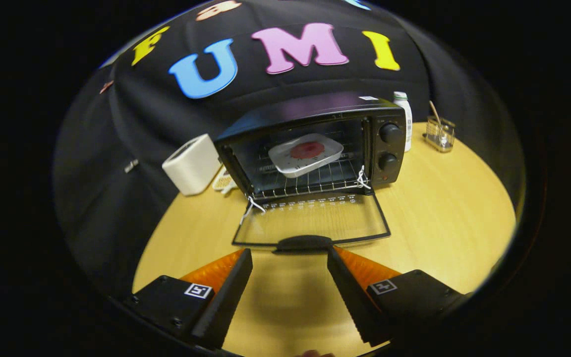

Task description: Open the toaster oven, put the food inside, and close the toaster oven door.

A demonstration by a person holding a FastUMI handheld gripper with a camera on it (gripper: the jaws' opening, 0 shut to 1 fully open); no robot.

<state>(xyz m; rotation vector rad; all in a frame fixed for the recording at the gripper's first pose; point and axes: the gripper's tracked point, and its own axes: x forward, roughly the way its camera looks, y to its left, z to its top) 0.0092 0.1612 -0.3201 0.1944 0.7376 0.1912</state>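
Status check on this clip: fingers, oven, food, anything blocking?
Gripper open, fingers empty, just short of door handle. Toaster oven door down flat; plate of food on rack inside. Nothing between fingers and handle.

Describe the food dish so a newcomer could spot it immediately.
Find the black toaster oven on the wooden table, its glass door folded down beyond the open gripper. On its wire rack sits a white square plate, alone in holding something red.
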